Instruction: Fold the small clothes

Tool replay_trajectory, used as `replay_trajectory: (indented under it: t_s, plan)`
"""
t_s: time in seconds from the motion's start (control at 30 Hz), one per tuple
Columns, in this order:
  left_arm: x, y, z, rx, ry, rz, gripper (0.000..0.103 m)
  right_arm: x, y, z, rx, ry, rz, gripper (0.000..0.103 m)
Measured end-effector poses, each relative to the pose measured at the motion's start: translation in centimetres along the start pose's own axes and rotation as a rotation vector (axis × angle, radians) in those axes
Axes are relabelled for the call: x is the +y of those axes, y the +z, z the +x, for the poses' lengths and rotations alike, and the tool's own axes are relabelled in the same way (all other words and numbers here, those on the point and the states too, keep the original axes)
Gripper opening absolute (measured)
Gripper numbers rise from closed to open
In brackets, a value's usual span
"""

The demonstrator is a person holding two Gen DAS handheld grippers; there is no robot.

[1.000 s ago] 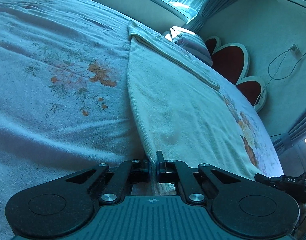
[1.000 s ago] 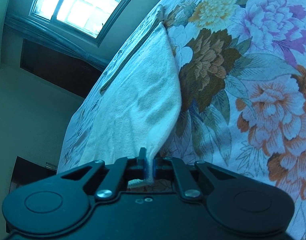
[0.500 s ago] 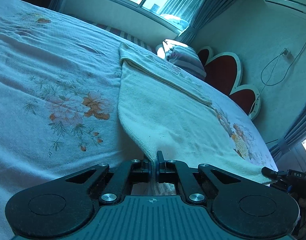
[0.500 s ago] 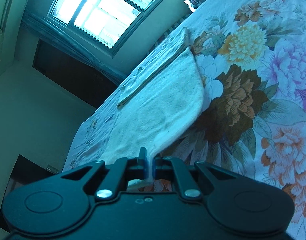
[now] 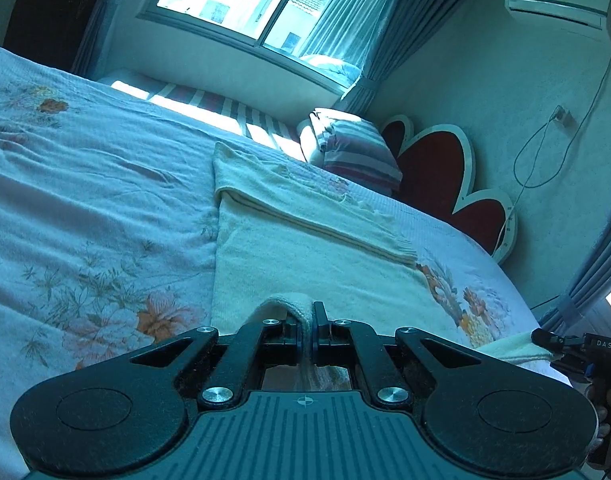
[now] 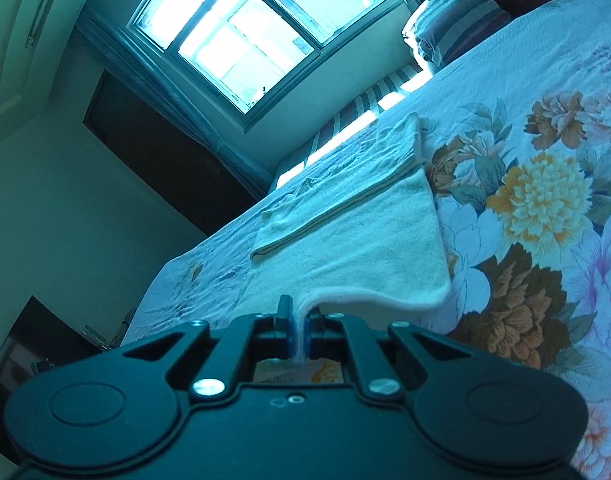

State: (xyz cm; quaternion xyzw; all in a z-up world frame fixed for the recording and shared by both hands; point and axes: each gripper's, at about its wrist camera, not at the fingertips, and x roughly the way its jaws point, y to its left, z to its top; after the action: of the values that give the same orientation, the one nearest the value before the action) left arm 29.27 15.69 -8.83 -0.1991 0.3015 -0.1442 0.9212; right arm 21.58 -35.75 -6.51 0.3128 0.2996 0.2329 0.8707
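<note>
Towel (image 5: 305, 256) on bedspread (image 5: 85, 208); pillow (image 5: 353, 148) behind towel, headboard (image 5: 445, 172) right of pillow.

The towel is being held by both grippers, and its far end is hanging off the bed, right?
Not quite. Both the left gripper and the right gripper do pinch the towel, but the left wrist view shows its far end lying folded over on the bed.

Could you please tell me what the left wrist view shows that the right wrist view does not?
Only the left wrist view shows the air conditioner, the wall socket with its cable, and the right gripper seen from outside, shut on the towel. Only the right wrist view shows the dark doorway. Both show the towel, with a folded band at its far end, the window, the striped pillow, and the floral bedspread; the left gripper also clamps the towel.
</note>
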Motion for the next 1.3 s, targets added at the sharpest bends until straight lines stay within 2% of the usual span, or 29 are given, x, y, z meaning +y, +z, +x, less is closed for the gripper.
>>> replay_trajectory:
  t_s: [0.27, 0.5, 0.7, 0.97, 1.17, 1.3]
  plan:
    - [0.1, 5.7, 4.3, -0.031, 0.014, 0.013, 0.004, 0.1, 5.6, 4.1, -0.001, 0.012, -0.071, 0.007]
    - [0.7, 11.6, 11.4, -0.033, 0.027, 0.029, 0.004, -1.4, 11.9, 9.8, 0.01, 0.019, -0.111, 0.007]
    - [2.2, 15.3, 18.7, 0.007, 0.045, 0.018, 0.004, -3.9, 16.1, 15.0, 0.024, 0.035, -0.102, 0.007]
    - [4.4, 17.9, 27.5, 0.086, 0.076, 0.017, 0.004, -9.3, 19.9, 22.2, 0.058, 0.055, 0.012, 0.007]
    - [5.6, 18.8, 32.4, 0.168, 0.117, -0.006, 0.004, -13.7, 21.0, 26.4, 0.092, 0.049, 0.147, 0.007]
    - [5.8, 19.4, 35.1, 0.194, 0.139, -0.01, 0.004, -15.6, 21.2, 28.6, 0.112, 0.023, 0.185, 0.008]
